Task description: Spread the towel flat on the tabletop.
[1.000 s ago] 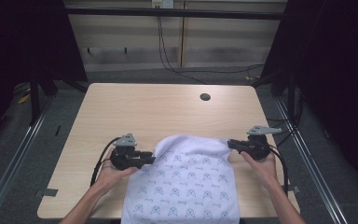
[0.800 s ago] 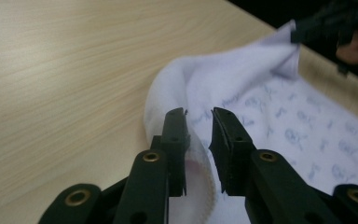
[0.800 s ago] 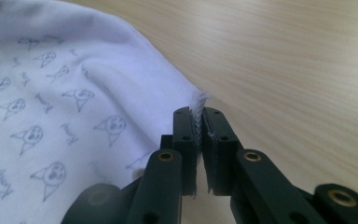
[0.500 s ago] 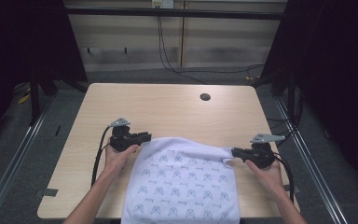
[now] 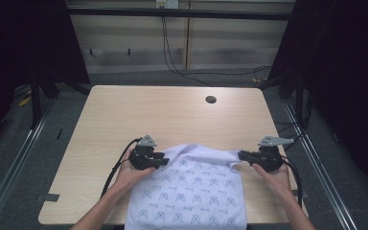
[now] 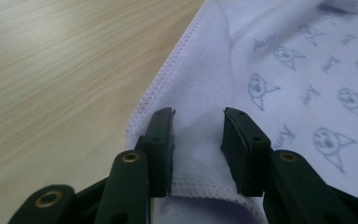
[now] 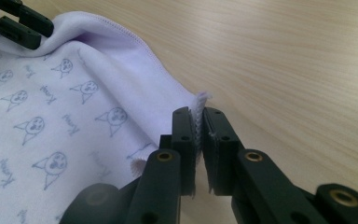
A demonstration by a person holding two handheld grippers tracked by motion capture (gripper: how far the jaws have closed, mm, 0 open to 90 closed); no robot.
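Left gripper [image 6: 198,149]: jaws parted, folded hem of patterned towel [image 5: 191,187] lying between pads, not pinched. Right gripper [image 7: 199,154]: jaws clenched on towel corner, edge poking up between them. Towel at table [image 5: 172,115] 6 o'clock edge, grippers at its 10 and 2 o'clock corners.

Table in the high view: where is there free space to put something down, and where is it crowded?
The far half of the table is bare wood, from the cloth up to the small round hole. Narrow strips are free outside the left gripper and the right gripper. The near middle is crowded by cloth and hands.
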